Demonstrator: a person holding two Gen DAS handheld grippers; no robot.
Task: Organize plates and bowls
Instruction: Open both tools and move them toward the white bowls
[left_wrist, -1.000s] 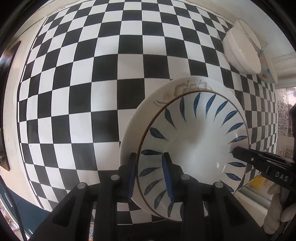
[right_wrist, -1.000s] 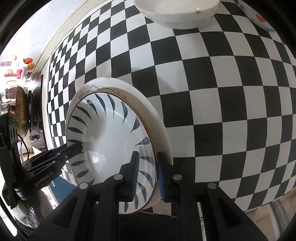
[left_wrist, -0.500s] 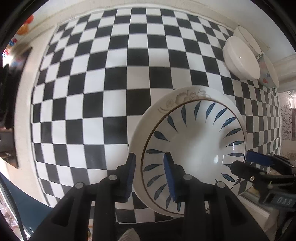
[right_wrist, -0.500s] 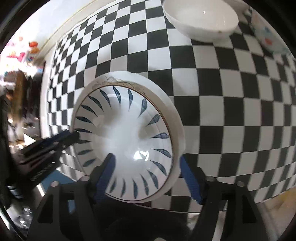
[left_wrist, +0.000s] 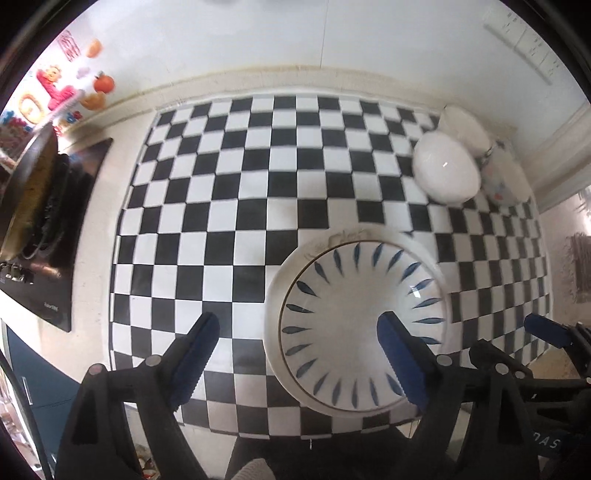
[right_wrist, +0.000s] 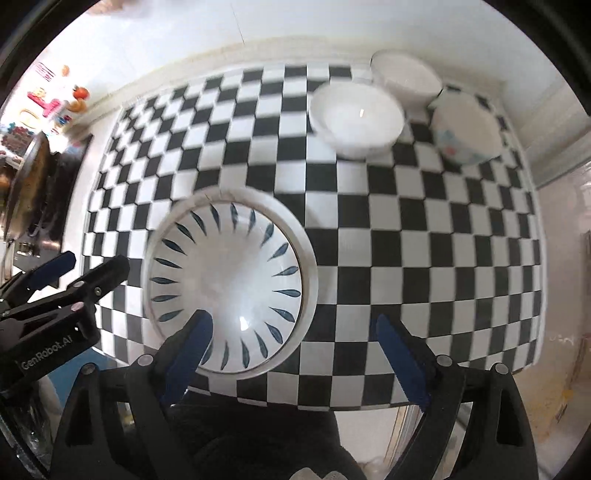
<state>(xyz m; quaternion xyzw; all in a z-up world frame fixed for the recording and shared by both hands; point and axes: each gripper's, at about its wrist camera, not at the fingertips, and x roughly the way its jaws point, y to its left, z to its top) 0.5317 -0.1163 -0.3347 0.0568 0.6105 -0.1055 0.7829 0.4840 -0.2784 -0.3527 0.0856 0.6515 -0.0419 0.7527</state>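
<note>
Below both grippers, the blue-leaf plate (left_wrist: 362, 332) sits nested in a larger white plate (left_wrist: 275, 295) on the checkered cloth (left_wrist: 240, 206). The left gripper (left_wrist: 299, 354) and right gripper (right_wrist: 291, 354) are each opening, pads apart and clear of the plates, nothing between them. Beyond the plates, 3 bowls cluster, all empty: a white bowl (right_wrist: 356, 118), another (right_wrist: 406, 79) behind, a spotted one (right_wrist: 467, 129). "GenRobot.AI" reads on the left gripper's body.

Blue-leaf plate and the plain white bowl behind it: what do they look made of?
The blue-leaf patterned plate looks like glazed ceramic: a sharp glare spot on its glossy white face, and the blue marks seem to sit under the glaze. The plain white round bowl also shows a bright highlight, so glazed ceramic or opal glass; blur leaves it open.
</note>
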